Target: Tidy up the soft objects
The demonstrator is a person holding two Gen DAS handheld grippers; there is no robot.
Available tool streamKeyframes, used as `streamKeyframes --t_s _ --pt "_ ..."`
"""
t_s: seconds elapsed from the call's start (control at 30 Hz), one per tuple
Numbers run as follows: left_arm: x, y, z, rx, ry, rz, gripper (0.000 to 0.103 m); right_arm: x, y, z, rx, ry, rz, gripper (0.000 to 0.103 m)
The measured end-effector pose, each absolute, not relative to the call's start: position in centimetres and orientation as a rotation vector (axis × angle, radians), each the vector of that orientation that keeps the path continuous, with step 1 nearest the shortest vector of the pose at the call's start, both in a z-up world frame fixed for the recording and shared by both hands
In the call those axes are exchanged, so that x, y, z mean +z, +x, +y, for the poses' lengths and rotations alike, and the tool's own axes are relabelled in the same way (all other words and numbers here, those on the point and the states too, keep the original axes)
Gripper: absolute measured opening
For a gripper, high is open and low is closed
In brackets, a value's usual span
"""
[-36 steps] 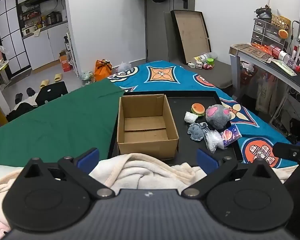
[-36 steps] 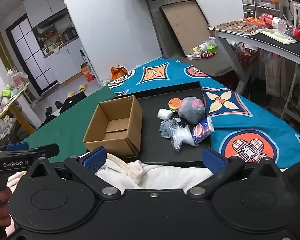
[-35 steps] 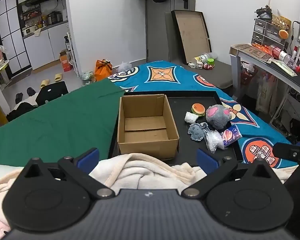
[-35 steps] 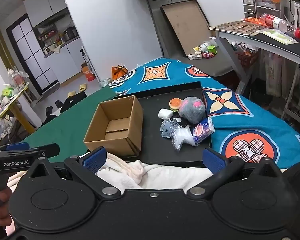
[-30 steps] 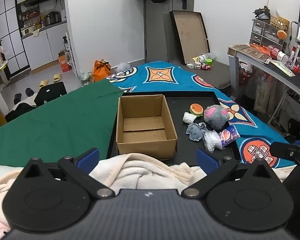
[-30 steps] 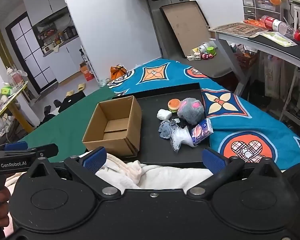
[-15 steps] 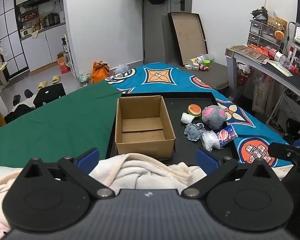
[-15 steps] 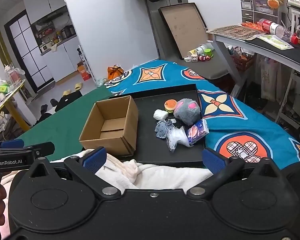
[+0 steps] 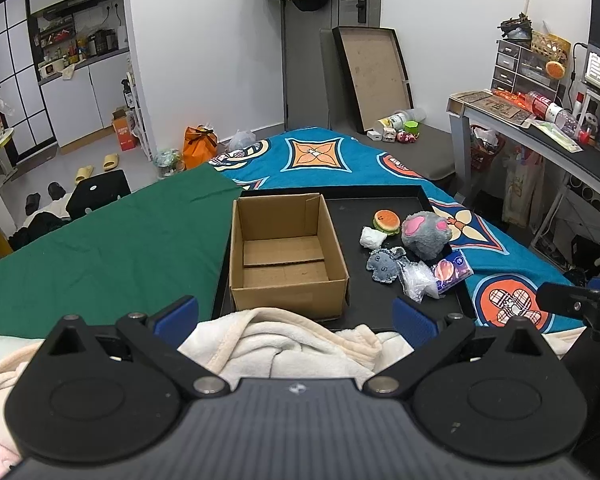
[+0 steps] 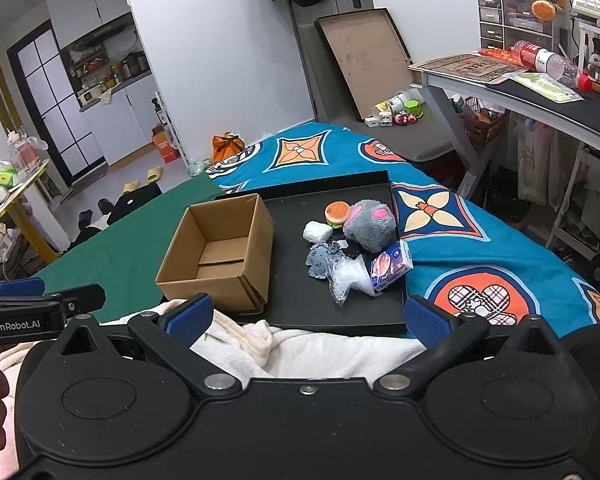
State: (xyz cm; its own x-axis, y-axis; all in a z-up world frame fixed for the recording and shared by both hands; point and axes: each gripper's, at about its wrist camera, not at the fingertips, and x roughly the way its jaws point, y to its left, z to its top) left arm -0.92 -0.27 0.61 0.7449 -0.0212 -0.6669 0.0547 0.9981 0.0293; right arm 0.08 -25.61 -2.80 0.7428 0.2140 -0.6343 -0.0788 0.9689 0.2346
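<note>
Both tools held wide apart above a cream blanket, short of the tray of soft objects.

The left tool [image 9: 296,316] and the right tool [image 10: 307,316] grip nothing, blue fingertips [image 9: 176,314] spread over the blanket [image 9: 284,344]. Ahead, a black tray [image 9: 379,200] on the bed carries an empty cardboard box [image 9: 288,252] at its left; at its right cluster a burger toy [image 9: 386,221], grey plush [image 9: 425,235], white wad [image 9: 371,237], blue-grey plush [image 9: 383,265], clear bag [image 9: 416,278] and tissue pack [image 9: 451,271].
</note>
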Motion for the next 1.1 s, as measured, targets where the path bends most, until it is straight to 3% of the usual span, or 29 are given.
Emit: streamKeyframes --t_s 1.1 --pt "0.55 -1.29 -0.54 -0.046 0.050 0.728 0.102 -2.86 -0.22 -26.01 0.141 0.179 0.715 0.103"
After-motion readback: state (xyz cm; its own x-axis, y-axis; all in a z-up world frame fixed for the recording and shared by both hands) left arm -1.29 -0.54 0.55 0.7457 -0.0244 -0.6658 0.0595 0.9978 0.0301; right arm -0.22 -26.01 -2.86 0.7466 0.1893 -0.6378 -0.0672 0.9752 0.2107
